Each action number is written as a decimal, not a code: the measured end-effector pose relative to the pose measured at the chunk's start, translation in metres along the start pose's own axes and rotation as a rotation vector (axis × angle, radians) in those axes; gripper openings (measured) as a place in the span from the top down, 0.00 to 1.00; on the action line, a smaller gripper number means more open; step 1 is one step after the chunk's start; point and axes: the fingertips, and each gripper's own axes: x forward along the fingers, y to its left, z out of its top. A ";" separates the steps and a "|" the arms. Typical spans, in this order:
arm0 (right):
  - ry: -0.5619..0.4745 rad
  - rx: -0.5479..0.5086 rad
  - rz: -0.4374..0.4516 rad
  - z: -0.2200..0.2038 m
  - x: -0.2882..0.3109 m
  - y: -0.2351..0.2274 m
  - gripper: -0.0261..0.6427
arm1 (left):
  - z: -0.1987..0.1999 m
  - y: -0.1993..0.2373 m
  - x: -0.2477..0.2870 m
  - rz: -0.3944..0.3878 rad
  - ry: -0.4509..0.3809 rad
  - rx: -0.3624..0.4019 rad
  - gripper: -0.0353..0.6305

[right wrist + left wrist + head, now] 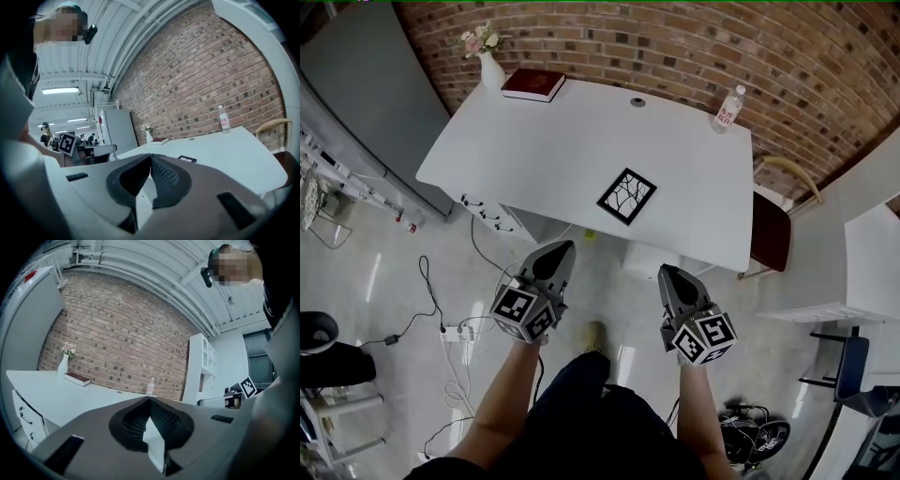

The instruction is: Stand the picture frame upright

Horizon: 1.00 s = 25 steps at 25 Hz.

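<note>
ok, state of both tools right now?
Left tool: closed, holding nothing.
Right tool: closed, holding nothing.

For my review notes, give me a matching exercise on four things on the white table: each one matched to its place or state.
Things:
1. frame
2. book
3. bottle
4. vase

Places and states:
a. upright at the far right corner of the table
b. lying flat near the front edge
c. upright, holding pink flowers
d. lying flat, dark red, at the far left

Pairs: 1-b, 2-d, 3-a, 4-c
</note>
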 end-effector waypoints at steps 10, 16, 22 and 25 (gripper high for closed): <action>0.072 0.021 -0.033 -0.007 0.073 -0.031 0.95 | -0.001 0.061 0.044 -0.003 0.026 -0.018 0.93; 0.144 0.033 -0.058 -0.017 0.096 -0.044 0.95 | -0.009 0.080 0.056 0.015 0.035 -0.039 0.93; 0.238 0.036 -0.103 -0.035 0.121 -0.073 0.95 | -0.024 0.090 0.066 0.042 0.045 -0.063 0.93; 0.279 0.055 -0.109 -0.041 0.138 -0.091 0.89 | -0.030 0.092 0.074 0.054 0.053 -0.060 0.93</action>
